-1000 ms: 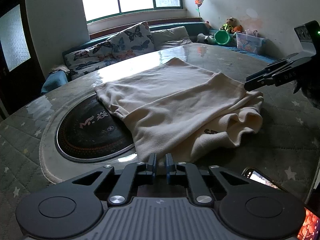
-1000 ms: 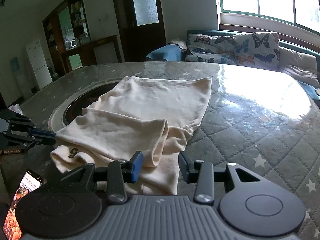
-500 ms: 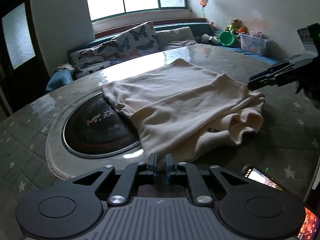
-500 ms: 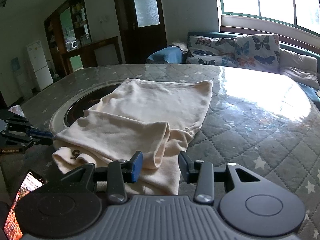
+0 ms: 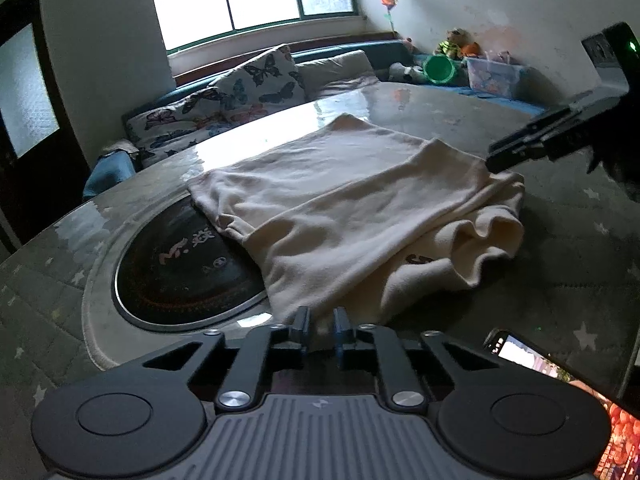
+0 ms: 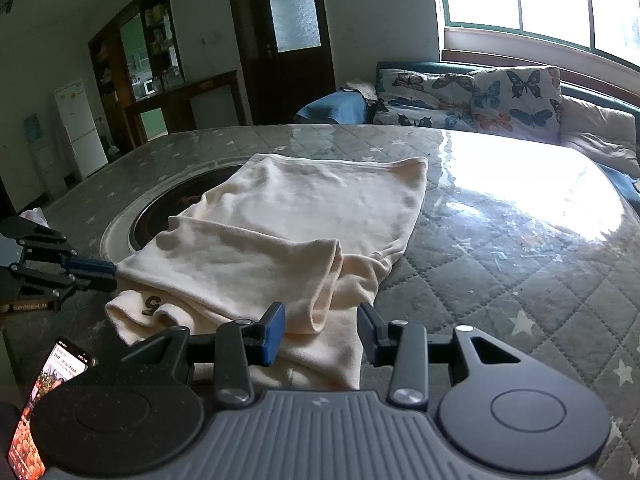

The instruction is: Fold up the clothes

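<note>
Folding was partway | cream garment (image 5: 344, 204) lay on your table (image 6: 500, 264), one flap over | left gripper (image 5: 320, 326) pinched its near edge | right gripper (image 6: 320, 332) gaped around the hem | final folds remained

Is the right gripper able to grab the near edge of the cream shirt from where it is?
Probably yes. The right gripper has its jaws apart, with the bunched near edge of the cream shirt lying between them, nothing in the way. The left gripper sits at another corner, clear of it.
</note>
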The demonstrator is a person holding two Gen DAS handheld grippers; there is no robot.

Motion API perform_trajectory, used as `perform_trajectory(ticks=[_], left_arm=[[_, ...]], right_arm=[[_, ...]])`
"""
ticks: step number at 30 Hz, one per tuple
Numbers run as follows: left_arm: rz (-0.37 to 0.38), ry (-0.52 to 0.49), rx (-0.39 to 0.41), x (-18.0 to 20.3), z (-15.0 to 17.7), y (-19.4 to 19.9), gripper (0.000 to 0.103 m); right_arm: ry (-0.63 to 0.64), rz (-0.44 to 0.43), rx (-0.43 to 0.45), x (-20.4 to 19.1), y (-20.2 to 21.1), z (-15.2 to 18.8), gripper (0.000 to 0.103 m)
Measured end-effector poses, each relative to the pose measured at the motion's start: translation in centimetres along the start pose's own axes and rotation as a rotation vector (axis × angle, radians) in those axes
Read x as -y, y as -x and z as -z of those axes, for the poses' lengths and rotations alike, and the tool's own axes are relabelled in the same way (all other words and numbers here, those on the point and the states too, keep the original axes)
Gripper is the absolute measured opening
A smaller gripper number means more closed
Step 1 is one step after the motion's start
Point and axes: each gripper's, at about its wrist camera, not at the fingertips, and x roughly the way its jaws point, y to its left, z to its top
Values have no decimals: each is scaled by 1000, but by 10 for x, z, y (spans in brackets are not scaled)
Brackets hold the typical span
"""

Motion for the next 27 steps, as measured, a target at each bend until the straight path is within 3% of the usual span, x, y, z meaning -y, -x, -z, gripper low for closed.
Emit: perform_trajectory(ticks=[4,11,19,23,27], left_arm=[[-6,8,9,-2,1,5,4],[-27,28,4,-6,3,8,4],[-27,-4,23,0,-3,6,24],[-34,-31,26,3,-4,-1,24],[-35,-47,40,5,-5,-1,13]], right_arm=[[-3,-2,1,0,0,0,40],[4,-7,3,-2,1,0,40],[8,-18,-7,-5,-3,0,40],[12,-25,-7,-7,-5,0,40],[17,-28,6,-9,-3,-2,40]])
